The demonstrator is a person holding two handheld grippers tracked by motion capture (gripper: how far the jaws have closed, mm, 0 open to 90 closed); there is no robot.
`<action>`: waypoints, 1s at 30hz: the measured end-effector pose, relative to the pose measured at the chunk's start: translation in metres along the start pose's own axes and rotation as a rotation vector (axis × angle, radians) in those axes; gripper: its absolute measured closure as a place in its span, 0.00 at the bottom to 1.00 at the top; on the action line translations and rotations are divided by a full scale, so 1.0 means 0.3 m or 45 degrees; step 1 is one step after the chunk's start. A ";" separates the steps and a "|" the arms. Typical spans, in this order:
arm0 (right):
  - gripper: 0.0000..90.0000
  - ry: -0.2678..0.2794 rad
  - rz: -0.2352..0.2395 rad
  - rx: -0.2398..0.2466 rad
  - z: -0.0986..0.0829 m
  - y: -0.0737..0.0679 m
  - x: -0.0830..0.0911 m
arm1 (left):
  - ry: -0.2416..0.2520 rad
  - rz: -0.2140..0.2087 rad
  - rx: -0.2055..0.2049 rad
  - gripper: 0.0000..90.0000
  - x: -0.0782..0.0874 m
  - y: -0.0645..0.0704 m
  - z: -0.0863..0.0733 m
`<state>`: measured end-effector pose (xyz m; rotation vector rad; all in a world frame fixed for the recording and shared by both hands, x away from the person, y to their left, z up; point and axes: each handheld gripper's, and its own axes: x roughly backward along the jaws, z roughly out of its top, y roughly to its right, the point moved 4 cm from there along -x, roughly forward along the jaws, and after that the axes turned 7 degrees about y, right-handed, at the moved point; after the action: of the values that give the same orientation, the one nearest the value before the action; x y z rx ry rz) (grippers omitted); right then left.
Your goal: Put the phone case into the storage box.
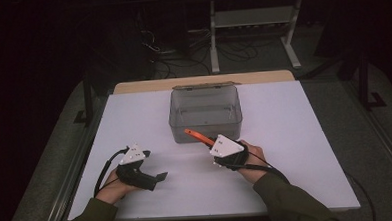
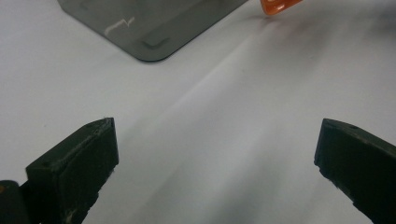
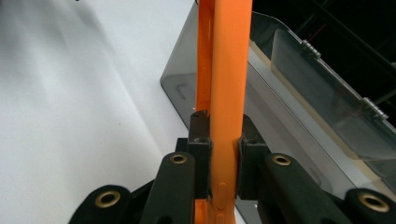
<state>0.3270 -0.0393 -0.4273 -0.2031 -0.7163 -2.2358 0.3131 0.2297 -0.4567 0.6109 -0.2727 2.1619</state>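
My right gripper [image 3: 223, 154] clamps orange tool [image 3: 224, 84]; left gripper [image 2: 215, 154] agape, idle. Lift tip clear of grey plastic box [image 1: 206, 124] rim before release.

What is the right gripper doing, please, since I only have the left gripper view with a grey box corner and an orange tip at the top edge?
Observer: The right gripper is shut on the orange tool, its jaws clamped on either side of it.
Operator: Where does that tool sit relative to the box?
Observer: In the high view, its free end points at the near wall of the grey box, above the table.
Operator: Is the box open?
Observer: Yes, its lid stands up at the far side.
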 end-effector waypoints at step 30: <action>0.87 0.029 0.166 -0.406 -0.016 0.069 0.008 | 0.001 0.002 -0.002 0.00 0.001 0.000 0.002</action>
<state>0.3404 -0.0548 -0.4214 -0.3691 -0.3205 -2.2122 0.3130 0.2297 -0.4560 0.6093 -0.2745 2.1635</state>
